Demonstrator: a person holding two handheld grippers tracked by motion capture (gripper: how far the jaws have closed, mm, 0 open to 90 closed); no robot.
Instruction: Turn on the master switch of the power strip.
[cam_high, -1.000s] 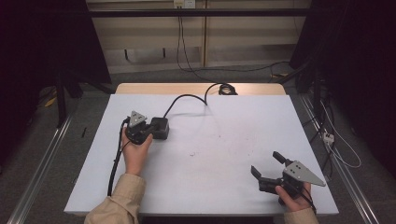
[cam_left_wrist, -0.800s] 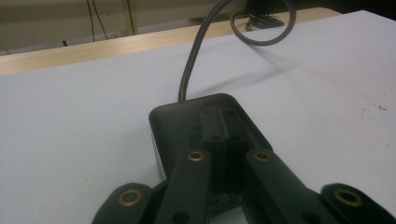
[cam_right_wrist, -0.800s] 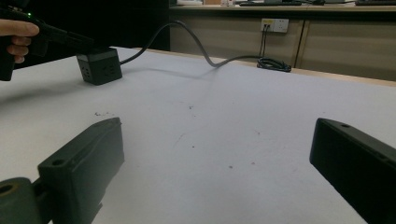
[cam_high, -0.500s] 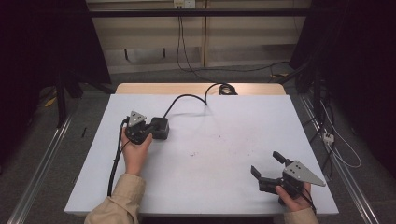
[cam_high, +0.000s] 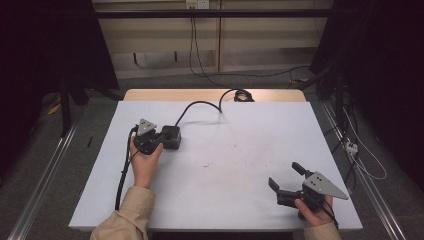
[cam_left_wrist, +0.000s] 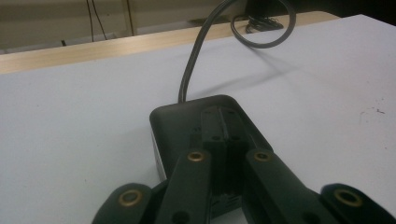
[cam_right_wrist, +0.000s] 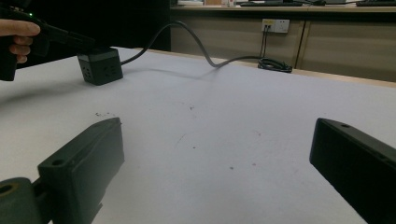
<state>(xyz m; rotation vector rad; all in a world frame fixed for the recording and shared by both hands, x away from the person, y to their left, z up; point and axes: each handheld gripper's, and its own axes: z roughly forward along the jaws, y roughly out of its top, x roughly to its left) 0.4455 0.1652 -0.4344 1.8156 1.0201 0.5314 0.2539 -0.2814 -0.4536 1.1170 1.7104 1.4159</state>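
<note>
Standing out on the white table is a black power cube, and everything else can be placed from it. Just to its left, the left gripper sits in the person's left hand, its tips resting over the cube's top. From above the jaws are hard to read; the left gripper view settles it, showing them pressed together with no gap, lying on the cube rather than around it. That view also brings out the grey cable rising from the cube's far side, which the high view follows to a coil at the table's back edge. Well to the right of the cube and nearer the person, the right gripper rests low over bare tabletop, its jaws spread wide apart with nothing between. Its own view looks back across the table to the cube, with sockets on its side face.
</note>
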